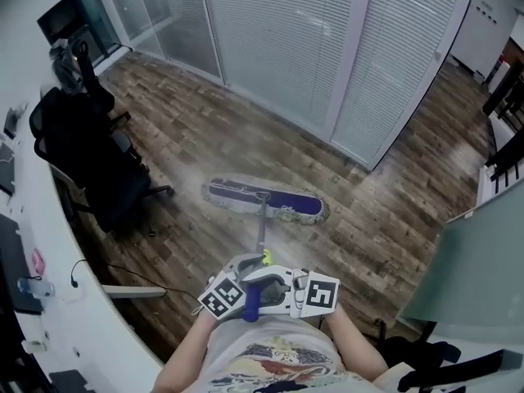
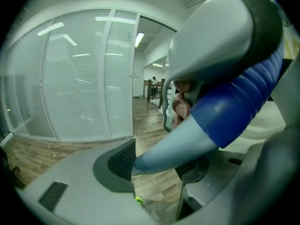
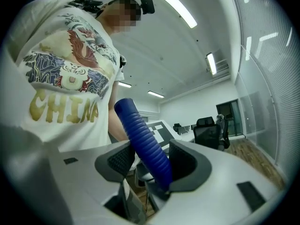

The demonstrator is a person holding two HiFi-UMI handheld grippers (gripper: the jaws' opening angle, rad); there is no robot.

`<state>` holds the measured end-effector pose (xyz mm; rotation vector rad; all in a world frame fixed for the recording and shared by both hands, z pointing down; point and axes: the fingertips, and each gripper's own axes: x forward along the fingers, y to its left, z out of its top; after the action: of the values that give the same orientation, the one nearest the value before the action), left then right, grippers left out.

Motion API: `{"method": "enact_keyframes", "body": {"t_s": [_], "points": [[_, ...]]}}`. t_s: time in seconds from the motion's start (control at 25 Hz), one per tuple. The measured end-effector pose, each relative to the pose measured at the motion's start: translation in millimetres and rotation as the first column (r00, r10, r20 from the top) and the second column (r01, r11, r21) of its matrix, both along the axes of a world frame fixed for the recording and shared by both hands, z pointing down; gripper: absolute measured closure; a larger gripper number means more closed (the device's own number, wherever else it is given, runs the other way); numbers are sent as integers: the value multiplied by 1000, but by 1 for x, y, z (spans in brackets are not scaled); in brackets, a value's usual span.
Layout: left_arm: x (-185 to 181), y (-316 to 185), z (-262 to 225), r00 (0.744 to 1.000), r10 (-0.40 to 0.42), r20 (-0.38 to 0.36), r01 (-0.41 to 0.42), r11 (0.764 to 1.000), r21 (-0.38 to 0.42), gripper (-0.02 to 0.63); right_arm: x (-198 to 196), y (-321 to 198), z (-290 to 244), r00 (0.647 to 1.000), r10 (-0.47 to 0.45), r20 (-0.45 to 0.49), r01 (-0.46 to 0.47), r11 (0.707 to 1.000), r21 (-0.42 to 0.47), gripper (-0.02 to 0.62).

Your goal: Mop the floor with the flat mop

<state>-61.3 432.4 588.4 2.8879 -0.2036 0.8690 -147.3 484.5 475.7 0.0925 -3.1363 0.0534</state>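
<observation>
- Head view: the mop head (image 1: 266, 201) lies flat on the wood floor (image 1: 385, 219). Beyond it stands the glass wall (image 1: 327, 56), and left of it a black chair (image 1: 90, 166) and the white desk (image 1: 74, 318).
- The pole (image 1: 261, 232) runs from the mop head back to the person. There the left gripper (image 1: 243, 275) and right gripper (image 1: 282, 291) sit side by side on it, at the end farthest from the mop head.
- Left gripper view: the left gripper (image 2: 157, 165) has its fingers (image 2: 119, 161) closed round the pale pole (image 2: 173, 146), just on the mop-head side of the blue grip (image 2: 234, 104).
- Right gripper view: the right gripper (image 3: 152, 165) clamps the ribbed grip (image 3: 145, 142) between its fingers (image 3: 185, 163). The top of the grip points away from the mop head, towards the person's shirt.
- Step in hand, as I judge it: a mopping stroke across the open floor in front of the glass wall.
- Next move calls for both holds kept firm, the mop head kept flat, and a sweep that steers clear of the chair's legs.
</observation>
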Motion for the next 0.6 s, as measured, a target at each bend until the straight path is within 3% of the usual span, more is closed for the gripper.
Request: {"method": "enact_keyframes", "body": {"t_s": [0.28,0.6], "points": [[-16,57,-9,999,-30,15,30,1000,-4,402,-12,60,-12,997,-67,39,67,998,-13,380],[-6,60,-4,1000,20,1,-20,1000,-1,399,0,61,-2,998,-17,58,15,999,31,380]]}}
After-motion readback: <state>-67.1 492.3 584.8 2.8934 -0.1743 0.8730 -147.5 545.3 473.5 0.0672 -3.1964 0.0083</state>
